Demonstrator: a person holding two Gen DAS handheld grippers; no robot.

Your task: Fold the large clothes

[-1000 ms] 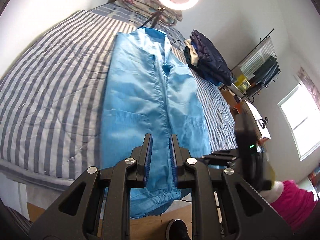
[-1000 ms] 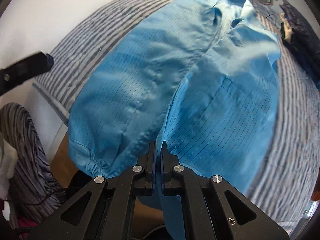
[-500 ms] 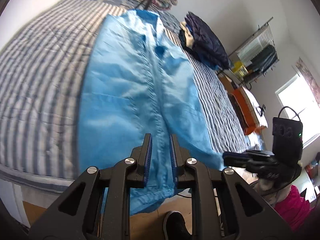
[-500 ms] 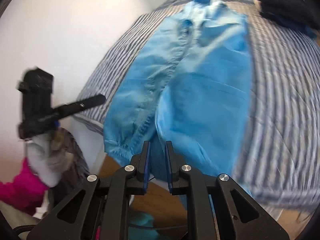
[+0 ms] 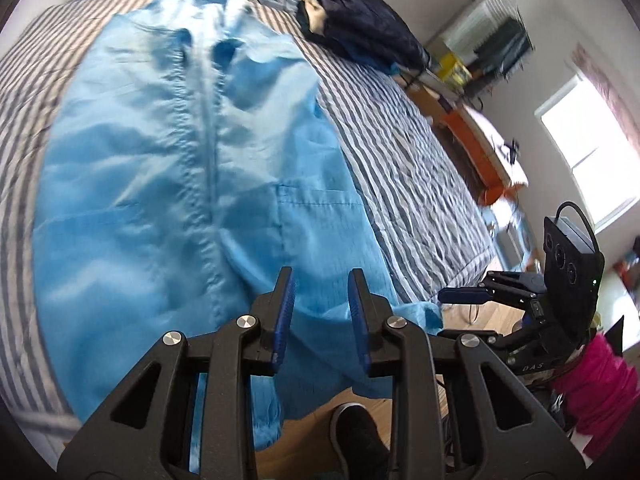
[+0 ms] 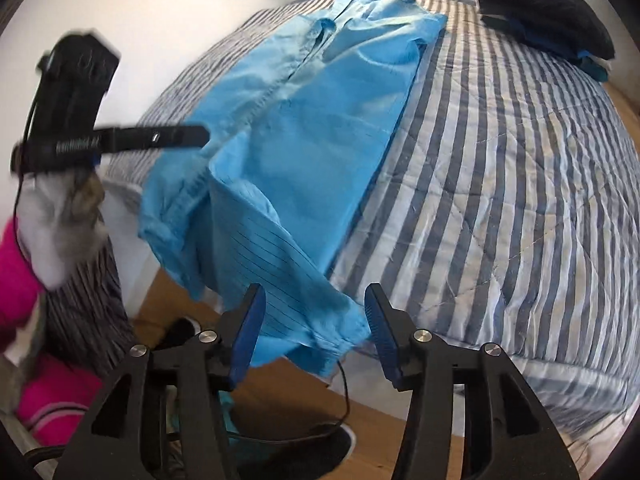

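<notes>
- Striped bed cover (image 6: 500, 168), blue and white, spread under everything and filling most of both views.
- Blue garment (image 5: 168, 168), large, laid lengthwise along the cover with its collar at the far end and a seam down its middle; near hem hanging over the near edge of the bed above a wooden floor (image 6: 360, 412).
- Dark pile of clothes (image 5: 368, 28) on the cover at the far right, apart from the garment.
- Right gripper (image 6: 316, 322) released, jaws just widened and standing well apart; garment's gathered near right corner hanging loose between the 2 blue pads, no pressing visible.
- Left gripper (image 5: 320, 300) partly parted, jaws just widened a little; garment's near hem seen between the pads, contact impossible to tell.
- Dark shoe (image 5: 356, 428) on the floor below the hem.
</notes>
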